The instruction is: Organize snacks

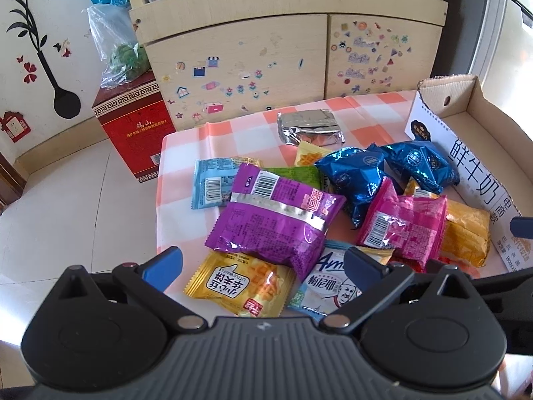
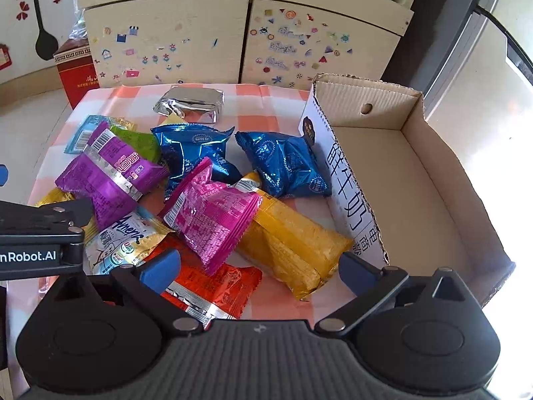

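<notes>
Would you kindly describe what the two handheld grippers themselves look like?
Both look alike: the left gripper and right gripper each have a ribbed grey body, black linkage arms with silver rivets, and blue fingers. The left one's side bears white "nRobot.AI" lettering.

Both tongs, left tongs [image 1: 263, 263] and right tongs [image 2: 260, 266], are black with blue fingertips [image 2: 160, 271], silver screws and a ridged grey middle.
</notes>
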Demonstrator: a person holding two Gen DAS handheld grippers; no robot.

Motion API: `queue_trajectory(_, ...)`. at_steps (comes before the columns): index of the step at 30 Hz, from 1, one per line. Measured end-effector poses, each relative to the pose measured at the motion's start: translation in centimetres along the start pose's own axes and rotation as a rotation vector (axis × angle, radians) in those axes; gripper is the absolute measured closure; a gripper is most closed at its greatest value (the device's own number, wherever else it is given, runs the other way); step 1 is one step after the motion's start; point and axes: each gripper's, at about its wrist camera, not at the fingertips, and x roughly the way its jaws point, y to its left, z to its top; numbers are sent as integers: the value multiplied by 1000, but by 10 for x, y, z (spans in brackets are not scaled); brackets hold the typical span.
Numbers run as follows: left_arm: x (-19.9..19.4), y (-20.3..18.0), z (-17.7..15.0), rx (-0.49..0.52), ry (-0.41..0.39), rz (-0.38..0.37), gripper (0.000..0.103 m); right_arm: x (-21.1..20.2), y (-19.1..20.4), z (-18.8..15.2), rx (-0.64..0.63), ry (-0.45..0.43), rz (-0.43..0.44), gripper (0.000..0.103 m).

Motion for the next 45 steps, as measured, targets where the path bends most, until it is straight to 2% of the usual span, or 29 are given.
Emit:
queue_trajectory(17, 0, 3, 1, -8, -12, 31, 1, 2, -5, 1, 32, 4, -11, 0)
queue_trajectory(35, 2, 4, -1, -8, -9, 28, 1, 2, -4, 0, 25, 5, -24, 0)
queue_trajectory(45, 7, 8, -3, -25, 2, 11, 1, 0, -18, -4, 47, -2, 16, 0)
